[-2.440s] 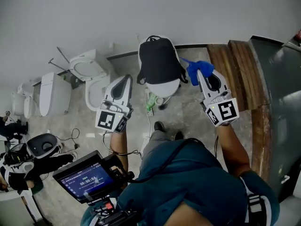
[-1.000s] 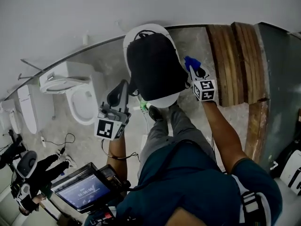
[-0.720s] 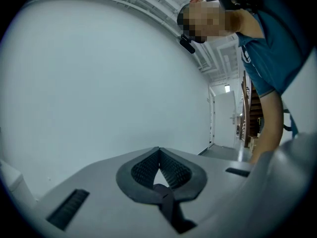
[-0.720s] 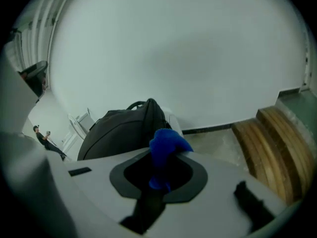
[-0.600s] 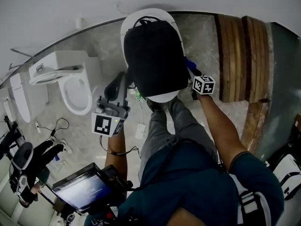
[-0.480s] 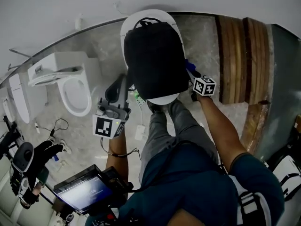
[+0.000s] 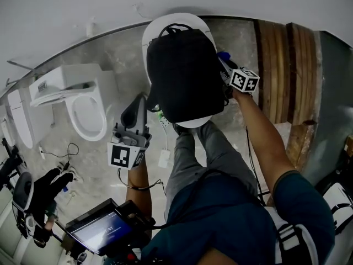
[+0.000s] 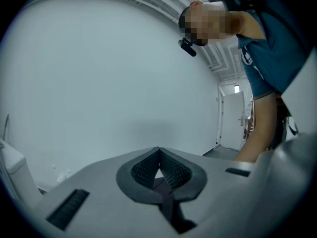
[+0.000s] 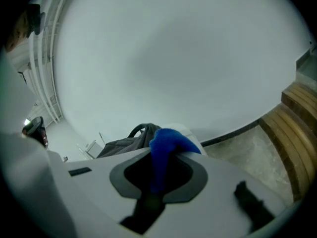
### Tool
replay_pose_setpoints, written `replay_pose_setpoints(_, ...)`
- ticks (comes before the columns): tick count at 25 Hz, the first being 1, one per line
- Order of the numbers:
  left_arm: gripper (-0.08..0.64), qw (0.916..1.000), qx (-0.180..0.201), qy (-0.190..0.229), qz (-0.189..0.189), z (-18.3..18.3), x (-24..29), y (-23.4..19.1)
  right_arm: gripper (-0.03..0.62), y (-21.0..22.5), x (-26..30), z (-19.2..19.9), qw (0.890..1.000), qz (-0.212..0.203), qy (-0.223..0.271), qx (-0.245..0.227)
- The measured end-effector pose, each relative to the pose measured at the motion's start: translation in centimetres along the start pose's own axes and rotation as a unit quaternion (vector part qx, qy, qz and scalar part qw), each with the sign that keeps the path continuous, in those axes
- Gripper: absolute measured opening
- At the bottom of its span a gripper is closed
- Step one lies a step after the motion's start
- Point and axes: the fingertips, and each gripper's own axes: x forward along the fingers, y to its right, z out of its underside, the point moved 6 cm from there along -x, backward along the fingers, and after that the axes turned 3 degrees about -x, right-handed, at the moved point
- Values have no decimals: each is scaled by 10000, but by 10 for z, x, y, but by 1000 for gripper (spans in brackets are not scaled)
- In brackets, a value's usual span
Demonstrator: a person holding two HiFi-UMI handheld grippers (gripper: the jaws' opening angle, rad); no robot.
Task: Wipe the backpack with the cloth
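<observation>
A black backpack [image 7: 185, 73] lies on a round white stool [image 7: 193, 121] against the wall, its grab handle [image 9: 139, 131] toward the wall. My right gripper [image 7: 227, 70] is at the backpack's right side, shut on a blue cloth [image 9: 166, 145] that sticks out past the jaws. A corner of the cloth [image 7: 223, 56] shows between the backpack and the marker cube. My left gripper [image 7: 138, 105] hangs left of the stool, apart from the backpack, jaws shut with nothing between them [image 8: 158, 171].
A white toilet [image 7: 77, 101] stands to the left of the stool. A wooden bench [image 7: 278, 70] runs along the right. A power strip and cables [image 7: 164, 142] lie on the marble floor under the stool. The person's legs [image 7: 204, 148] stand just before the stool.
The person has stepped up to the stool. The right gripper with the cloth has come against the backpack's right side and slid slightly toward the wall. The left gripper stays beside the stool.
</observation>
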Motion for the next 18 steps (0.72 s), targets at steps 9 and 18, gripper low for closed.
replay_pose_setpoints(9, 5, 9999, -74, -8, -124, 4, -4, -15, 51, -33, 94, -81, 9829, -34, -636, -1726)
replay_pose_setpoints(18, 5, 9993, -198, 17, -327, 10, -14, -29, 51, -92, 178, -74, 8624, 172, -2402, -4452)
